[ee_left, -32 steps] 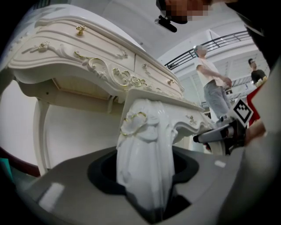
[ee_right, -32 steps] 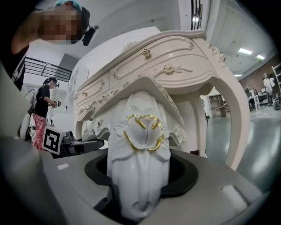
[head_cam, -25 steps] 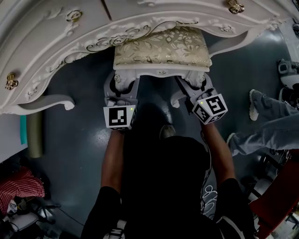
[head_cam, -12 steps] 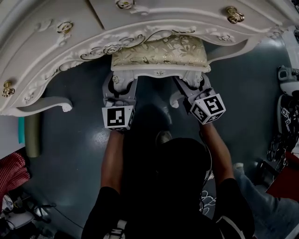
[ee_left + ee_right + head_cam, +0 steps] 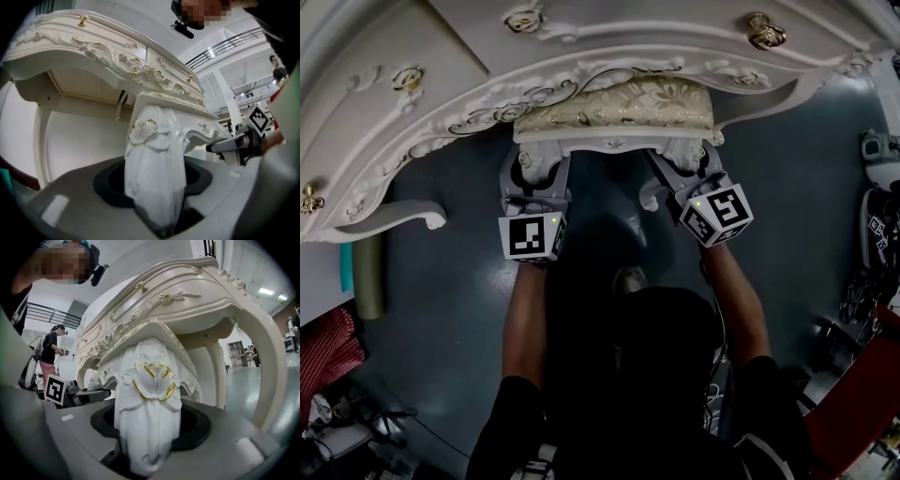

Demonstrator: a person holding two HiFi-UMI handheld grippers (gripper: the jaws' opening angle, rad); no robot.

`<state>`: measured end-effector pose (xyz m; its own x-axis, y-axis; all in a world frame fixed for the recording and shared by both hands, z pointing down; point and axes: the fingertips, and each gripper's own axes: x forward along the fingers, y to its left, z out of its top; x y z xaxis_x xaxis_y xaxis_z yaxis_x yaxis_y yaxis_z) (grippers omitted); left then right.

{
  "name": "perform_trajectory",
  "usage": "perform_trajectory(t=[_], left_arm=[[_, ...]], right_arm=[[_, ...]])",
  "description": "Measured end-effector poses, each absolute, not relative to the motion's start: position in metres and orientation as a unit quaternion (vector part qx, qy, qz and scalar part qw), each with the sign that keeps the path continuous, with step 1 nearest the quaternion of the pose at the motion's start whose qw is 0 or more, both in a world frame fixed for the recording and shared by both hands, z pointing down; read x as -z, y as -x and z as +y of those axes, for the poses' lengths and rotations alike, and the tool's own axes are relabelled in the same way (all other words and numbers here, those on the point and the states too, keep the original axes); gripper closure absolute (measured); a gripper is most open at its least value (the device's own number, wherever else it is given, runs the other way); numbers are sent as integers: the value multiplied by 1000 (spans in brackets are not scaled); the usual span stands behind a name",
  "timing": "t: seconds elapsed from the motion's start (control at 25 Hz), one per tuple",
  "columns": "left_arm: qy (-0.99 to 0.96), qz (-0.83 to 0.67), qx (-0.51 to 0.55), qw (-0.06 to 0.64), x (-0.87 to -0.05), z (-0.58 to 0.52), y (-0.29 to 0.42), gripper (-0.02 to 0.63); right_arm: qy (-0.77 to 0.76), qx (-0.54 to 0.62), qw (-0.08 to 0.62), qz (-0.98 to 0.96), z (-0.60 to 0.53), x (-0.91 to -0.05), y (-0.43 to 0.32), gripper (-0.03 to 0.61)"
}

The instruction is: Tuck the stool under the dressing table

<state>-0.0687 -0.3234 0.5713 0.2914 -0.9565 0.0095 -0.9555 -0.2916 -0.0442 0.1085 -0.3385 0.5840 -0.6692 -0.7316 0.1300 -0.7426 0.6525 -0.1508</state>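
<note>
Stool [image 5: 617, 101] held by its two front legs, partway under the dressing table [image 5: 609, 42].
The left claw [image 5: 535, 174] is clamped on the front left leg [image 5: 152, 173], and the right claw [image 5: 683, 169] on the front right leg [image 5: 147, 420]. The gold-patterned cushion [image 5: 628, 94] lies largely beneath the table's carved edge, while both held legs stand outside it above the dark floor [image 5: 441, 281].

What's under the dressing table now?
The stool, its gold cushion mostly under the dressing table; front legs stick out, held by the left gripper and right gripper. Its back half is covered.
</note>
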Motion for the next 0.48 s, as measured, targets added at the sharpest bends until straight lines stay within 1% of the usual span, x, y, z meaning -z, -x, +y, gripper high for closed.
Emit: perform_trajectory(t=[0.48], left_arm=[[805, 593, 15, 15, -579, -340, 73, 362]], right_arm=[[-410, -91, 28, -907, -354, -591, -105, 314]])
